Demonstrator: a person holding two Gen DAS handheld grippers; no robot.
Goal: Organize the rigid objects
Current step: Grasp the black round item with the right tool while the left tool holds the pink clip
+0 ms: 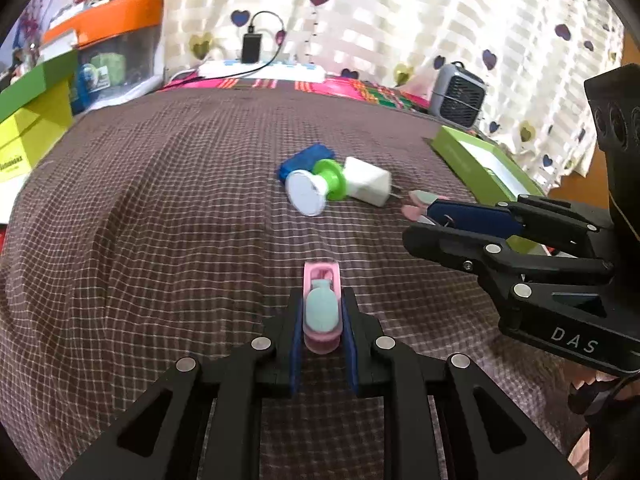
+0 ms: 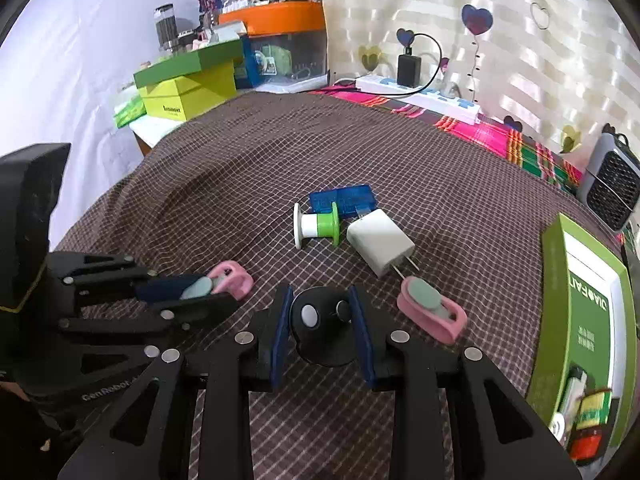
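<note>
1. Left wrist view: the left gripper (image 1: 322, 312) is clamped on a pink clip (image 1: 322, 308) with a pale green pad. The long axis of the clip runs straight forward between the fingers, over the checked cloth (image 1: 160, 220). The other loose things lie ahead and a little to the right: a green and white spool (image 1: 320, 188), a white charger (image 1: 370, 186) touching it, and a blue box (image 1: 306, 160) behind. The green tray (image 1: 480, 164) is far to the right, beyond the right gripper (image 1: 416, 204).

2. Right wrist view: the right gripper (image 2: 322, 320) is closed on a round black object (image 2: 322, 326). A second pink clip (image 2: 432, 312) lies on the cloth just to its right, its long axis slanting toward the green tray (image 2: 554, 280). I judge that the right gripper is nearer to the tray, so its load can go there first.
</note>
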